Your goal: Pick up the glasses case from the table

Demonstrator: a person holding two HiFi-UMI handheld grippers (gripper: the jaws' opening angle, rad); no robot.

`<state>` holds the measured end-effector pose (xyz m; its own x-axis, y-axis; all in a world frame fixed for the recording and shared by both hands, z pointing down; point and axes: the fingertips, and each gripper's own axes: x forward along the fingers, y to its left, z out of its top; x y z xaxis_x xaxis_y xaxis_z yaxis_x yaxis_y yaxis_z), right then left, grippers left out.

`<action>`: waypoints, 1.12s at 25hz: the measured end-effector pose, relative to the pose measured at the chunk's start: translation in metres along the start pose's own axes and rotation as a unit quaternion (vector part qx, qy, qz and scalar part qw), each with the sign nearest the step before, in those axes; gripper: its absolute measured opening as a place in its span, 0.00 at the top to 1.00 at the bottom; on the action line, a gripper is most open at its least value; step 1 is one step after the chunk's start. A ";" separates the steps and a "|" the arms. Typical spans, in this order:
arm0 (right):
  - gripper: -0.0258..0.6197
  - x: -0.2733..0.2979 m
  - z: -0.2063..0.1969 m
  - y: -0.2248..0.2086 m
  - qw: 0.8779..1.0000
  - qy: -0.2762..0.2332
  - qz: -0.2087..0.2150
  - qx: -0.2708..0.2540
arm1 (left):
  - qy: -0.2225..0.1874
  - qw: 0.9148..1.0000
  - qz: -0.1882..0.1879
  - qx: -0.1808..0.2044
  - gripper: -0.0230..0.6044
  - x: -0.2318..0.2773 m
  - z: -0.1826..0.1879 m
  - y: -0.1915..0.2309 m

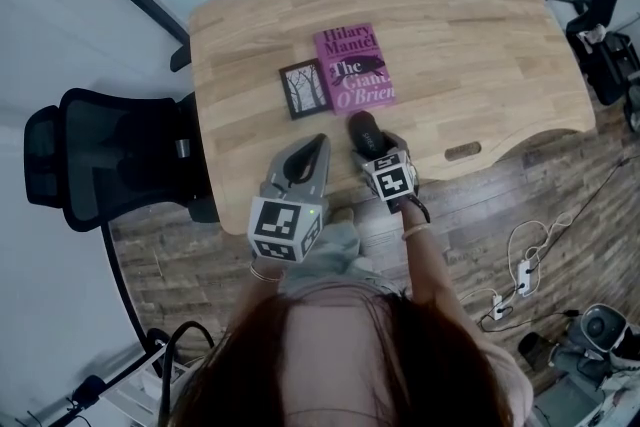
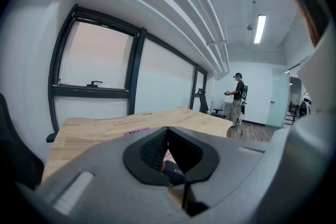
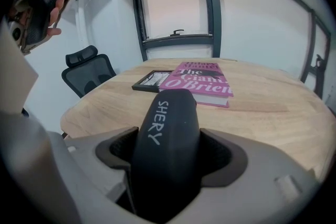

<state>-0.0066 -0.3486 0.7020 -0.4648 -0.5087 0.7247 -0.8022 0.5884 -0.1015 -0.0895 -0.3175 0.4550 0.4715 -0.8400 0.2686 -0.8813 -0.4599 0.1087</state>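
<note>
— Right gripper view first: what sat between the fingers?

— A black glasses case (image 3: 165, 134), with "SHERY" in white letters running along its top. The right gripper (image 3: 169, 161) had its fingers (image 3: 227, 157) pinching the case from both sides.

— Where was the case in the head view?

— Over the near edge of the wooden table (image 1: 480, 45), just in front of the book, sticking out ahead of the right gripper (image 1: 372, 151). The glasses case (image 1: 362, 128) pointed toward the book. Whether it touched the wood I could not tell.

— What could be read on the book?

— The pink book (image 1: 352, 67) read "Hilary Mantel" at the top and "The Giant, O'Brien" below. It lay flat mid-table. Just beside it, on its left, lay a small dark-framed picture (image 1: 305, 88) of bare trees.

— And the left gripper?

— The left gripper (image 1: 320, 143) was just beside the right one, to its left, over the table's near edge. In the left gripper view its fingers (image 2: 152, 149) were pressed together with nothing between them.
</note>
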 end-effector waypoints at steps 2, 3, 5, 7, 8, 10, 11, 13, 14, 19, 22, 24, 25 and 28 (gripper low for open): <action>0.39 -0.003 0.001 0.001 1.000 -0.006 0.002 0.006 | -0.002 1.000 0.001 0.001 0.95 -0.003 0.001 -0.002; 0.40 -0.005 0.002 0.002 1.000 -0.010 0.003 0.008 | -0.003 1.000 0.001 0.001 0.95 -0.005 0.001 -0.003; 0.40 -0.009 0.004 0.004 1.000 -0.017 0.004 0.009 | -0.005 1.000 0.001 0.003 0.95 -0.008 0.002 -0.005; 0.40 -0.013 0.006 0.005 1.000 -0.024 0.004 0.011 | -0.008 1.000 0.001 0.005 0.95 -0.010 0.003 -0.008; 0.40 -0.016 0.007 0.005 1.000 -0.028 0.004 0.013 | -0.009 1.000 0.000 0.005 0.95 -0.012 0.003 -0.009; 0.40 -0.021 0.007 0.007 0.999 -0.034 0.004 0.015 | -0.010 1.000 -0.001 0.007 0.95 -0.015 0.004 -0.013; 0.40 -0.024 0.008 0.007 0.999 -0.036 0.002 0.015 | -0.010 1.000 -0.002 0.008 0.95 -0.016 0.005 -0.015; 0.40 -0.030 0.008 0.006 0.999 -0.042 -0.002 0.016 | -0.012 1.000 -0.003 0.010 0.95 -0.019 0.006 -0.019; 0.40 -0.033 0.008 0.006 0.999 -0.045 -0.004 0.017 | -0.014 1.000 -0.004 0.011 0.95 -0.020 0.007 -0.022; 0.40 -0.051 0.009 0.009 0.998 -0.064 -0.010 0.020 | -0.021 1.000 -0.007 0.016 0.95 -0.030 0.010 -0.035; 0.40 -0.061 0.010 0.013 0.997 -0.073 -0.011 0.018 | -0.024 1.000 -0.008 0.019 0.95 -0.037 0.012 -0.043; 0.40 -0.068 0.010 0.016 0.997 -0.078 -0.012 0.015 | -0.027 0.999 -0.007 0.020 0.95 -0.042 0.013 -0.048; 0.40 -0.072 0.009 0.017 0.997 -0.081 -0.013 0.014 | -0.028 0.999 -0.007 0.021 0.95 -0.045 0.013 -0.051; 0.40 -0.083 0.008 0.022 0.996 -0.090 -0.015 0.010 | -0.034 0.999 -0.006 0.023 0.95 -0.053 0.015 -0.060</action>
<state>0.0113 -0.2986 0.6340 -0.4992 -0.6307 0.5941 -0.8231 0.5594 -0.0977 -0.0616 -0.2493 0.4201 0.4849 -0.8509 0.2022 -0.8736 -0.4821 0.0663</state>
